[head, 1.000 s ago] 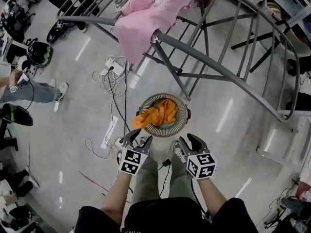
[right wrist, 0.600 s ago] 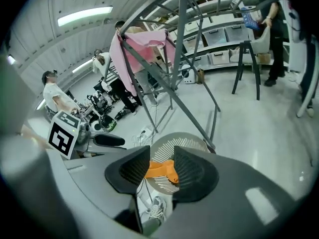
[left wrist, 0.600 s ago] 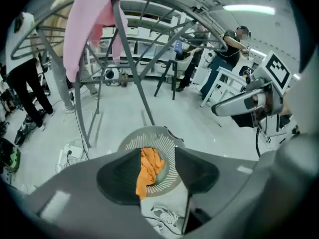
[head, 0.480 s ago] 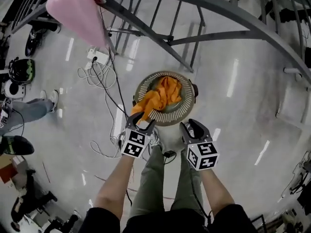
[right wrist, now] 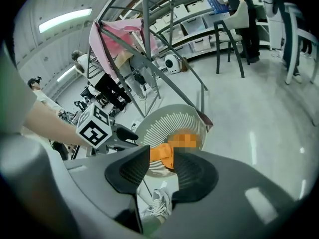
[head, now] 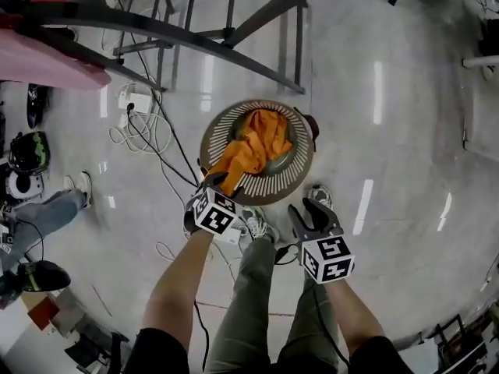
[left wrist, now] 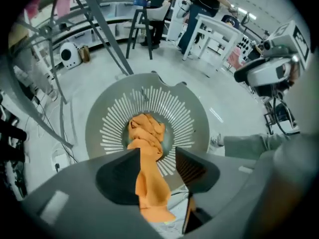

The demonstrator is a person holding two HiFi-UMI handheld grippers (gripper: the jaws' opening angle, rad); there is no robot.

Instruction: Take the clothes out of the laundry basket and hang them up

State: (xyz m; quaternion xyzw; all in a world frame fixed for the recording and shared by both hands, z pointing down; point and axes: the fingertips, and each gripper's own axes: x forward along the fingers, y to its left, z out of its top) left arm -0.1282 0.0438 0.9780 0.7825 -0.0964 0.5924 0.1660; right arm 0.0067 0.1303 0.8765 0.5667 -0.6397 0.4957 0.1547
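While crumpled orange cloth (head: 253,150) drapes over the round slotted basket (head: 290,184) rim, my left claw (head: 222,185) gapes above it; right claw (head: 306,211) gapes, empty.

Shiny pale grey floor (head: 405,131) with a few things standing and lying on it.
A round grey slatted laundry basket (head: 292,181) stands near the legs of a metal drying rack (head: 299,53); a white power strip (head: 134,100) and loose cables (head: 129,136) lie left of the basket.
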